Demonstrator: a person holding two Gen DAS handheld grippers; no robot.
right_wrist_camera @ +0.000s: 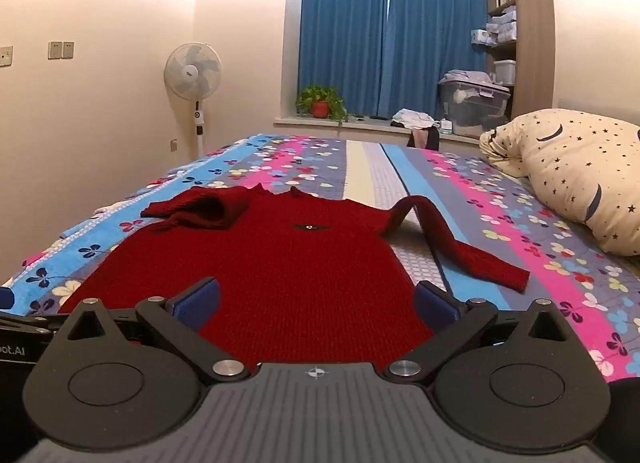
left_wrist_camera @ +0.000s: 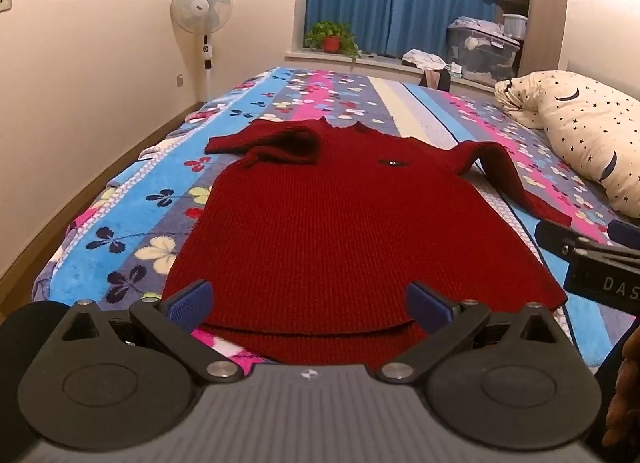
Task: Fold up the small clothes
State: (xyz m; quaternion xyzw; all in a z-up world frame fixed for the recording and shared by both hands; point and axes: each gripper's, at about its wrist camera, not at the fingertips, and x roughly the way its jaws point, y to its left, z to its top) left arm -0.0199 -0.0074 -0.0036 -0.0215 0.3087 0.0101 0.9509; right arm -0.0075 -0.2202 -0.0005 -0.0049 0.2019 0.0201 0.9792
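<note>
**Here, two wide claws at the sweater's hem**

Low over the near hem, the left claw (left_wrist_camera: 308, 305) points forward along the bed (left_wrist_camera: 120, 199), jaws spread wide and holding nothing. The red sweater (left_wrist_camera: 344, 219) lies flat, collar away, left sleeve folded in, right sleeve (right_wrist_camera: 460, 247) trailing outward. The right claw (right_wrist_camera: 316, 305) sits just beside, equally wide and unladen. Bare floral blanket flanks both sides; a starry pillow (right_wrist_camera: 580, 175) lies far right.

Cream walls (right_wrist_camera: 120, 3), blue curtains (right_wrist_camera: 392, 35) drawn over the window — a white standing fan (right_wrist_camera: 193, 73) beside them.
</note>
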